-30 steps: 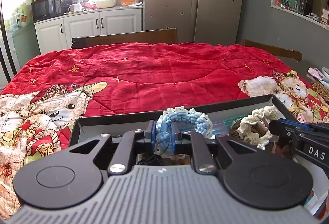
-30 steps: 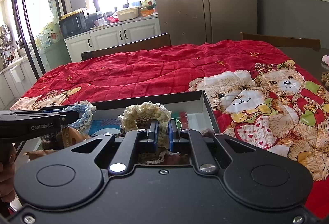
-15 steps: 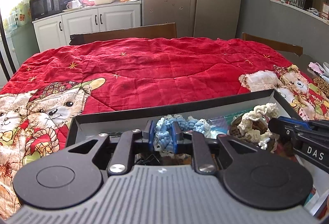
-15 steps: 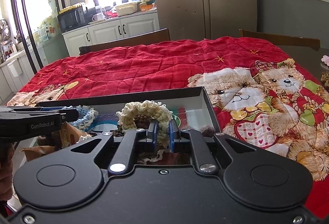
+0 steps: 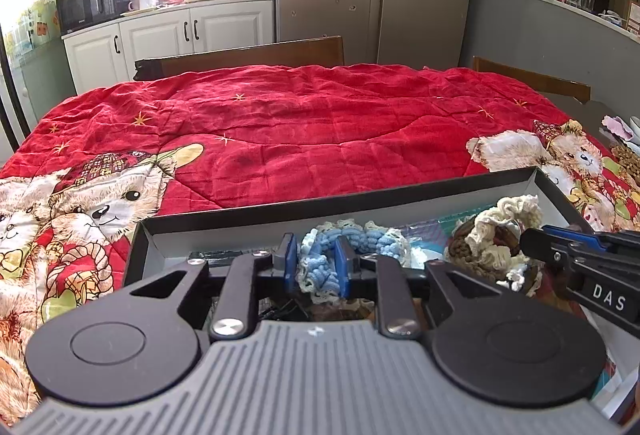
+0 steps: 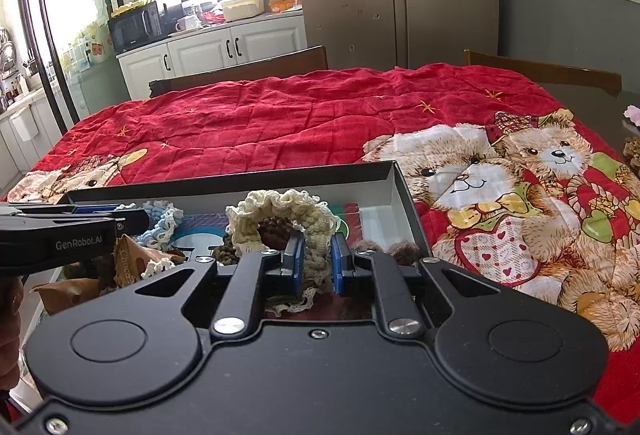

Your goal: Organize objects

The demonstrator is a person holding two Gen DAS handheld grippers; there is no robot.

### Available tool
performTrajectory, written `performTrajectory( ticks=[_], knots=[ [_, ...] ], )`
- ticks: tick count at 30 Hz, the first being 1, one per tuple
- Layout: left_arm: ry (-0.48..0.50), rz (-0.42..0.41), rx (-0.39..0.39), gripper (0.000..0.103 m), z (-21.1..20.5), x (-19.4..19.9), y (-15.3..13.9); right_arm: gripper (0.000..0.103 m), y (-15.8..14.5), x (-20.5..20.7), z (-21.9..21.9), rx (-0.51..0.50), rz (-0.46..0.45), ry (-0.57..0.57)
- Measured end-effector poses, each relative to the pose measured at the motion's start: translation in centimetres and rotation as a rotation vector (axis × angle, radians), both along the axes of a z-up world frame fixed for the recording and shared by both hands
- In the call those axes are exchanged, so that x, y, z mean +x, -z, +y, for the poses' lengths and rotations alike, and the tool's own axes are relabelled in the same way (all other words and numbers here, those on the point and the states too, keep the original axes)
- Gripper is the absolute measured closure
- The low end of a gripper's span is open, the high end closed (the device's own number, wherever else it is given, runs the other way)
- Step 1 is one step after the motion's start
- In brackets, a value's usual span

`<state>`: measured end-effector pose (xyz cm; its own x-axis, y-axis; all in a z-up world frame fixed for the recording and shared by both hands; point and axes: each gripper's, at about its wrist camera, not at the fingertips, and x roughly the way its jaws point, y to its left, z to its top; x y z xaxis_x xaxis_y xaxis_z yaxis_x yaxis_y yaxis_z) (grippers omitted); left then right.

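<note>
A shallow black box (image 5: 360,197) lies on the red quilt near me. My left gripper (image 5: 316,259) hovers low over the box's left half. Its jaws are opening, and the blue crochet scrunchie (image 5: 376,239) lies loosely between the pads and rests in the box. My right gripper (image 6: 316,259) is over the right half of the box (image 6: 240,181), shut on the cream crochet scrunchie (image 6: 288,207), which arches up in front of it; its jaws are just beginning to ease apart. The right gripper (image 5: 560,247) also shows beside the cream scrunchie (image 5: 516,223).
The red teddy-bear quilt (image 5: 300,131) covers the table. Wooden chair backs (image 5: 248,55) stand at its far side. A brown snack wrapper (image 6: 132,263) and small brown pieces (image 6: 404,249) lie in the box. Loose items (image 5: 624,155) sit at the table's right edge.
The blue scrunchie has sunk from an upright arch to lying flat in the box, and the left jaws have spread wider. The right jaws have widened slightly around the cream scrunchie.
</note>
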<state>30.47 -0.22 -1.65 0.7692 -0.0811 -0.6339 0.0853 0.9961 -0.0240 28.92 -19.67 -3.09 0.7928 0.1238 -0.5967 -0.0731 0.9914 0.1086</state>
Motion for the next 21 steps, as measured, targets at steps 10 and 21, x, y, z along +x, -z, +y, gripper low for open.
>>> performTrajectory(
  ticks=[10, 21],
  knots=[
    [0.0, 0.004, -0.009, 0.062, 0.16, 0.04, 0.05, 0.086, -0.06, -0.08, 0.11, -0.003, -0.001, 0.002],
    [-0.008, 0.002, -0.012, 0.053, 0.38, -0.02, -0.05, 0.079, -0.14, -0.24, 0.11, -0.006, -0.007, -0.011]
  ],
)
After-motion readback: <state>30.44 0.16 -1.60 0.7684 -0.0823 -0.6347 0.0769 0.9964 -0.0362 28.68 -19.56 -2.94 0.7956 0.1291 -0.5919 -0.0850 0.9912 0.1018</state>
